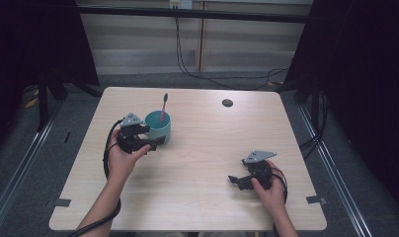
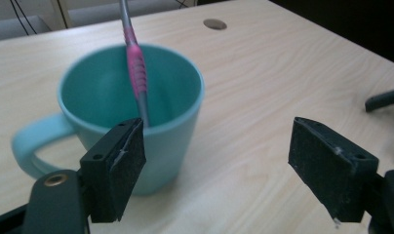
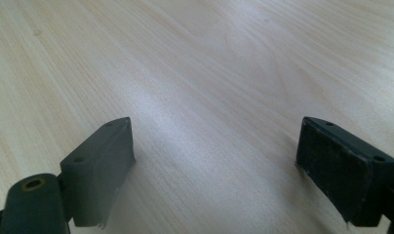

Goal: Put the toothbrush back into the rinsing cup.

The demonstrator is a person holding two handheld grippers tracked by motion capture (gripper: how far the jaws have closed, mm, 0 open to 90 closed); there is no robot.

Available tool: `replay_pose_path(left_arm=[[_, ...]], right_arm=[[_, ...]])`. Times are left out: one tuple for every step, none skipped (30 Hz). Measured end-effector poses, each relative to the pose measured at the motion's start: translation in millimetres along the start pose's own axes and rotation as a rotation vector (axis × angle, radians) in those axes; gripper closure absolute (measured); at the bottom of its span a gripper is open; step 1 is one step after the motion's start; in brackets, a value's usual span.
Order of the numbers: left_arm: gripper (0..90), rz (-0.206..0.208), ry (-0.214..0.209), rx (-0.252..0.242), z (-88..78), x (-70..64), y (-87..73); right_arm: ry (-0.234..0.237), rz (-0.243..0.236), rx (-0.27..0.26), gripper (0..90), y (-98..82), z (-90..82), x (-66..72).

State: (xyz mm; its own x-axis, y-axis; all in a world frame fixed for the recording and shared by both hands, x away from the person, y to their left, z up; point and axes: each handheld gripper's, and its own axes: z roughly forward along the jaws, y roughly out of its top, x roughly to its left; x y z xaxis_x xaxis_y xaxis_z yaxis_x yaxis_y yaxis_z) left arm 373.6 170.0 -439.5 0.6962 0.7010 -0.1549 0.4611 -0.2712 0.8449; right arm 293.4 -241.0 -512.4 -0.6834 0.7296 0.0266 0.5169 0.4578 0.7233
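Toothbrush (image 2: 135,63) upright in teal mug (image 2: 175,131) — leans slightly, L jaws apart.

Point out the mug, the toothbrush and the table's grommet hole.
Mug (image 2: 170,141), left gripper view: outer wall below the rim.
Toothbrush (image 2: 137,70), left gripper view: pink grip section.
Grommet hole (image 1: 227,102), high view: centre of the dark disc.

The worktop (image 1: 202,192) is seen whole from a high view set above its near edge, facing forward and down, with floor and a back wall beyond it. The left gripper view is taken low and close along that gripper's spread jaws, facing a teal mug (image 2: 136,107) and the round hole (image 2: 215,23) near the far edge; both are shared with the high view. The right gripper view is held very near the wood, angled down between its spread jaws.
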Motion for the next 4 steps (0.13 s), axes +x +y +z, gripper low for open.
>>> replay_pose_path(left_arm=[[20.5,-0.002,-0.007,0.008,0.3,-1.0,-5.6],[20.3,-0.001,-0.004,0.013,-0.1,-1.4,-8.8],[20.3,-0.003,-0.006,0.012,-0.1,-1.9,-12.9],[20.1,0.003,-0.005,0.024,-0.1,-2.3,-17.1]], right_arm=[[0.0,-0.001,0.0,13.3,0.0,0.0,0.0],[0.0,-0.003,-0.001,13.3,0.0,0.1,-0.1],[0.001,-0.002,0.0,13.3,0.0,0.0,0.0],[0.001,-0.002,-0.001,13.3,0.0,0.1,0.0]])
